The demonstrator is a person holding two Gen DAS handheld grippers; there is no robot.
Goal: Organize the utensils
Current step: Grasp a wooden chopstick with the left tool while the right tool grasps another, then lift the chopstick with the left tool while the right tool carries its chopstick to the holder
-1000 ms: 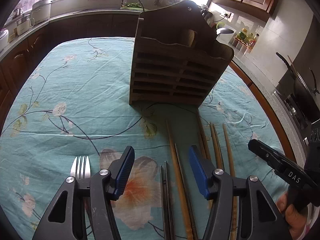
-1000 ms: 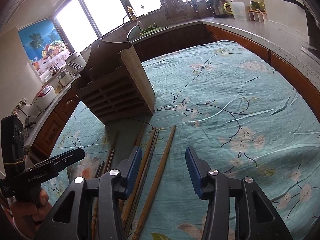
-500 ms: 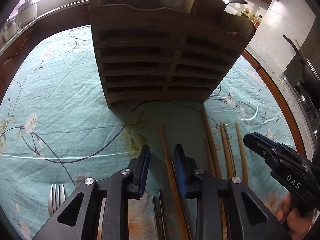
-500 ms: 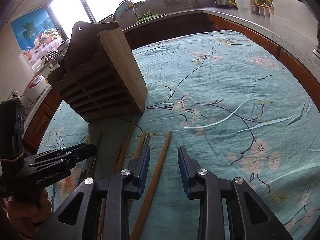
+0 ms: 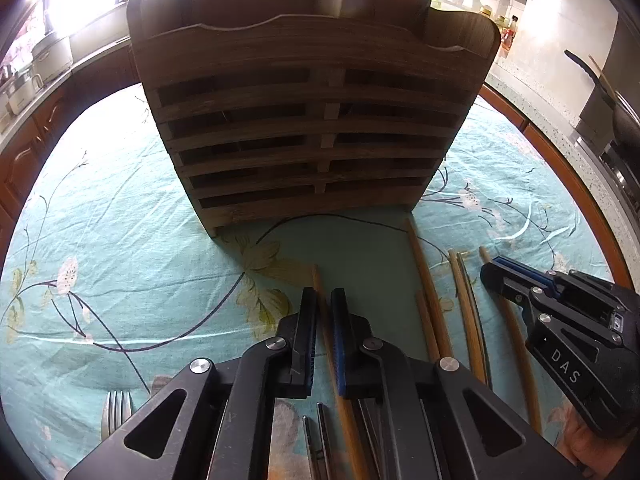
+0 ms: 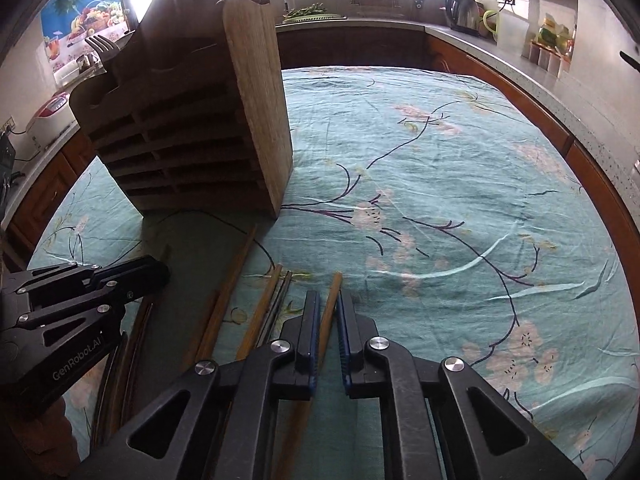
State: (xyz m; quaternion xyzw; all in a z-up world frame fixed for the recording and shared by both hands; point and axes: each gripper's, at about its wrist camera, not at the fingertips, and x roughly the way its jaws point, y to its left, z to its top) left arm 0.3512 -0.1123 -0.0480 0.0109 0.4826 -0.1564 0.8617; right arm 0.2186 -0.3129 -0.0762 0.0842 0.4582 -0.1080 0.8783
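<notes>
A slatted wooden utensil holder stands on the floral teal tablecloth; it also shows in the right wrist view, with a fork standing in it. Several wooden chopsticks lie in front of it. My left gripper is shut on one wooden chopstick. My right gripper is shut on another wooden chopstick. Each gripper shows in the other's view, the right and the left.
A metal fork lies on the cloth at lower left, and dark metal chopsticks lie under my left gripper. Kitchen counters with a kettle and jars surround the table. A pan sits at the right.
Both grippers have moved forward towards the holder and down to the cloth. Their jaws have gone from wide open to shut, each on a wooden chopstick.
</notes>
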